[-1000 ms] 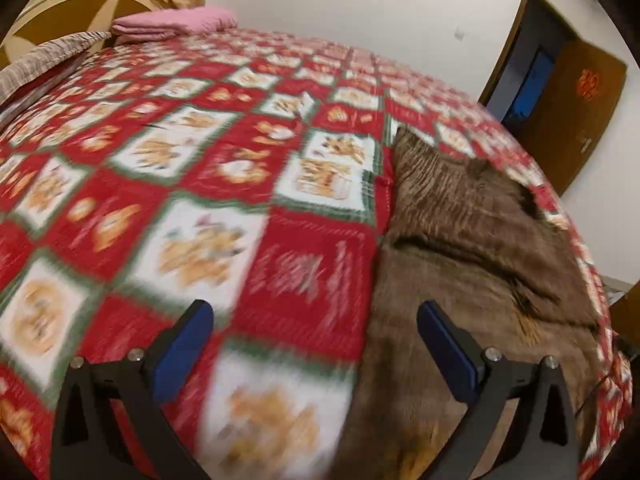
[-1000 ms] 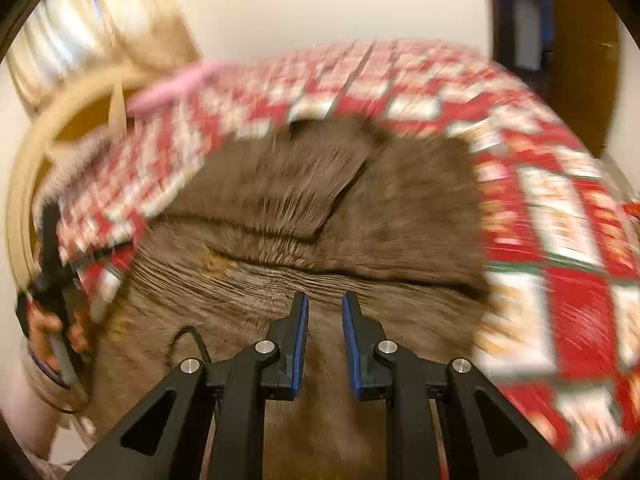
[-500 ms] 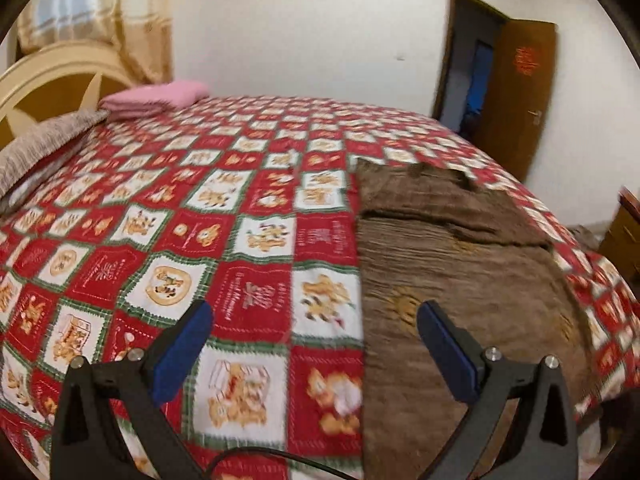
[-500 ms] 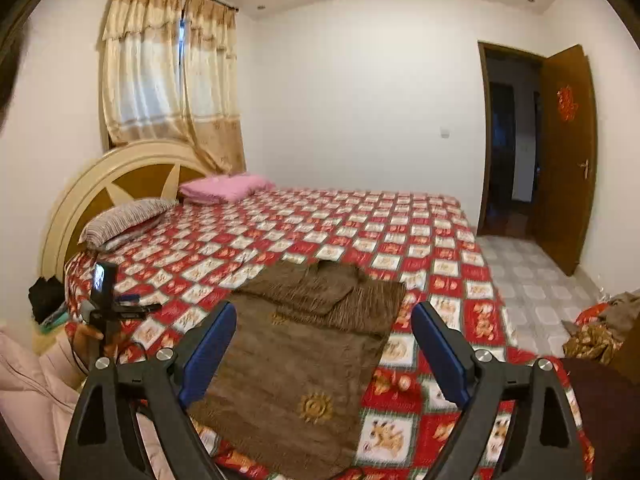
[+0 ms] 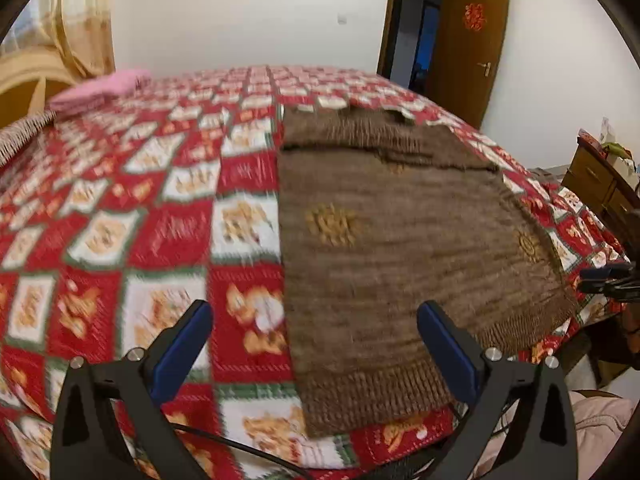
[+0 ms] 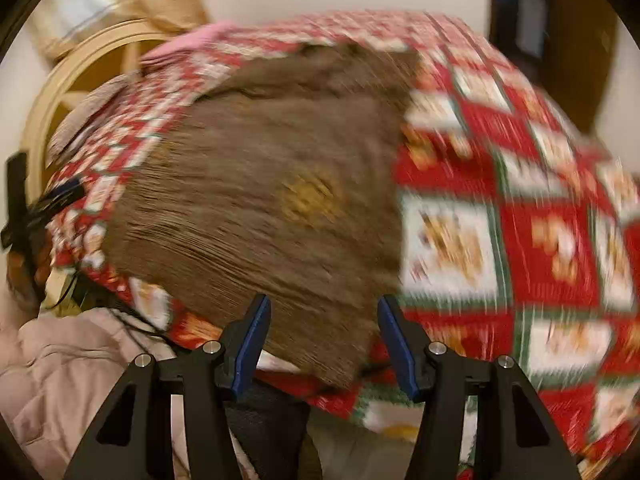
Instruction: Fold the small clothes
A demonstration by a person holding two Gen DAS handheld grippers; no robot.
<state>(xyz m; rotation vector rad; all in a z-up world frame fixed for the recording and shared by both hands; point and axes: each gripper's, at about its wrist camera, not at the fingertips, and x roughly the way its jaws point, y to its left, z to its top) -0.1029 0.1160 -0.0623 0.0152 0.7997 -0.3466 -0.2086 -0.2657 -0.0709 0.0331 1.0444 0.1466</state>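
A brown knitted woolly garment point(image 5: 384, 240) with ribbed edges and round yellow sun shapes lies flat on a big bed, its far part folded over. It sits at the near right side of the red, white and green checked bedspread point(image 5: 132, 216) with little orange pictures. The left gripper point(image 5: 316, 344) hangs over the near edge, blue pads spread wide, holding nothing. The right gripper point(image 6: 324, 336) is closing, its pads not touching the near hem. A pink folded cloth point(image 5: 100, 88) lies far left. A brown wooden door point(image 5: 466, 44) with a red sign, too small to read, stands open far right.
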